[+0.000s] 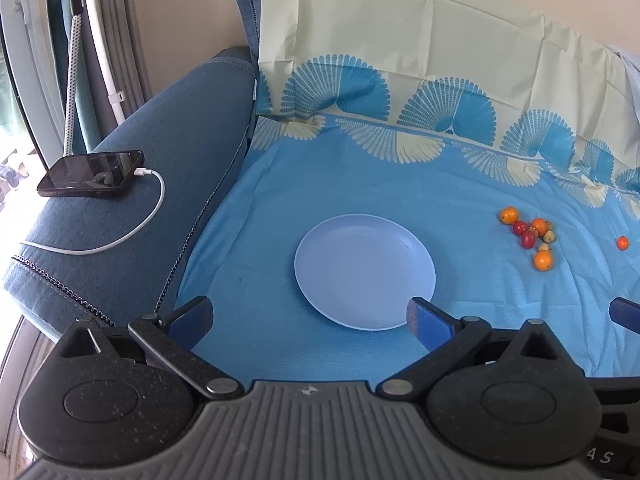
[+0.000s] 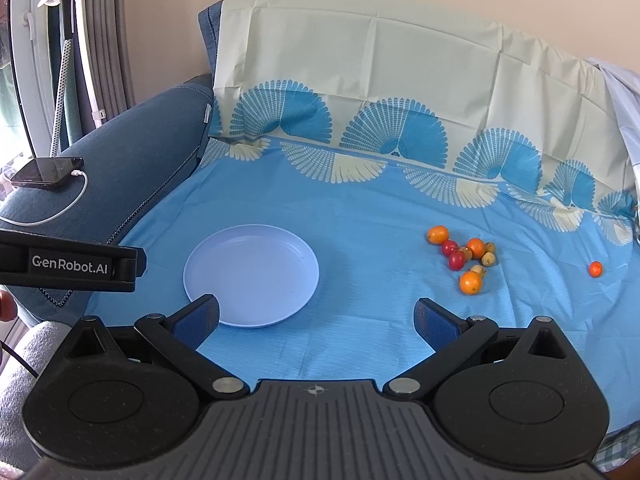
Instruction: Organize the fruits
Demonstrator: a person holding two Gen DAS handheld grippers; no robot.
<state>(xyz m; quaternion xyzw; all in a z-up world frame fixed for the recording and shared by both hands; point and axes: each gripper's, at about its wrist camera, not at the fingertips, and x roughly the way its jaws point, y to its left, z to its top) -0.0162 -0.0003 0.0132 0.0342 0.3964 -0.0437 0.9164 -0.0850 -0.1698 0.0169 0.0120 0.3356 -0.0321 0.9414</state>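
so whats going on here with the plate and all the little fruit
A person holds a gripper in each hand over a sofa covered in a blue sheet. Both the left gripper and the right gripper are open and hold nothing. The plate is empty. The small fruits lie in a loose cluster on the sheet to its right, with one orange fruit apart, farther right.

Bright daylight from window (image 1: 8,152) at left, blown out; soft shadows; fisheye bending, dark corners.
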